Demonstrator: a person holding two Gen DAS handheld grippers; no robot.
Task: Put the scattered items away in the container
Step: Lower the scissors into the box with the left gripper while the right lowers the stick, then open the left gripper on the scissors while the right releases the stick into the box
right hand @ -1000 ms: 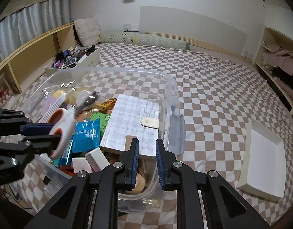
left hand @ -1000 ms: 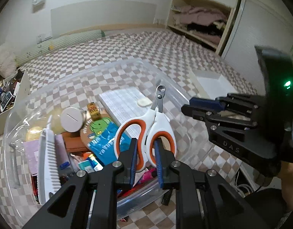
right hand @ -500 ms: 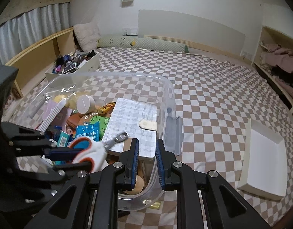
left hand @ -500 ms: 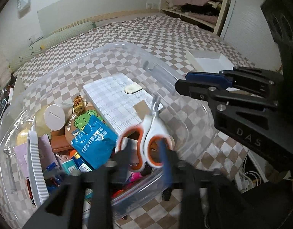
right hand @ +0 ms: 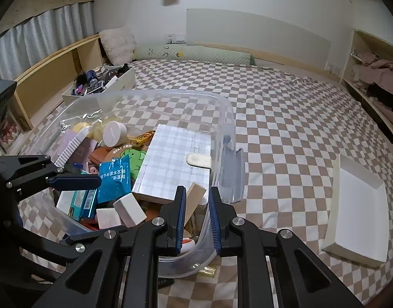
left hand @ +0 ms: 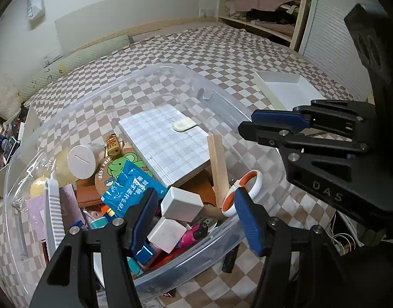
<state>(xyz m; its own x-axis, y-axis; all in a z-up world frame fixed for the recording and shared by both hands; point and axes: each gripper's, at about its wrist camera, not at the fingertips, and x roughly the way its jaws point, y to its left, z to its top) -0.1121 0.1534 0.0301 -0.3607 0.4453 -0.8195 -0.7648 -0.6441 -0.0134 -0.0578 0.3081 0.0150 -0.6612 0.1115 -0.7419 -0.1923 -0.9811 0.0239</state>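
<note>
A clear plastic container (left hand: 170,71) (right hand: 222,107) sits on the checkered bed, full of small items. The orange-and-white scissors (left hand: 243,190) lie inside it at the near right corner, beside a wooden block (left hand: 218,164). A checked notebook (left hand: 165,141) (right hand: 175,164), a blue packet (left hand: 131,187) (right hand: 114,179) and white cubes (left hand: 181,204) also lie inside. My left gripper (left hand: 196,220) is open and empty just above the container's near edge. My right gripper (right hand: 196,218) is nearly closed and empty, over the container's near right corner; it shows from the side in the left wrist view (left hand: 263,125).
A white box lid (right hand: 358,210) (left hand: 283,87) lies on the bed to the right of the container. A white tray of small items (right hand: 99,82) stands at the far left by a wooden shelf. A dark object (left hand: 229,259) lies on the bed under the container's near edge.
My left gripper held the scissors by the handles above the container; it has opened and the scissors have dropped into the container's near right corner. The right gripper has hardly moved.
</note>
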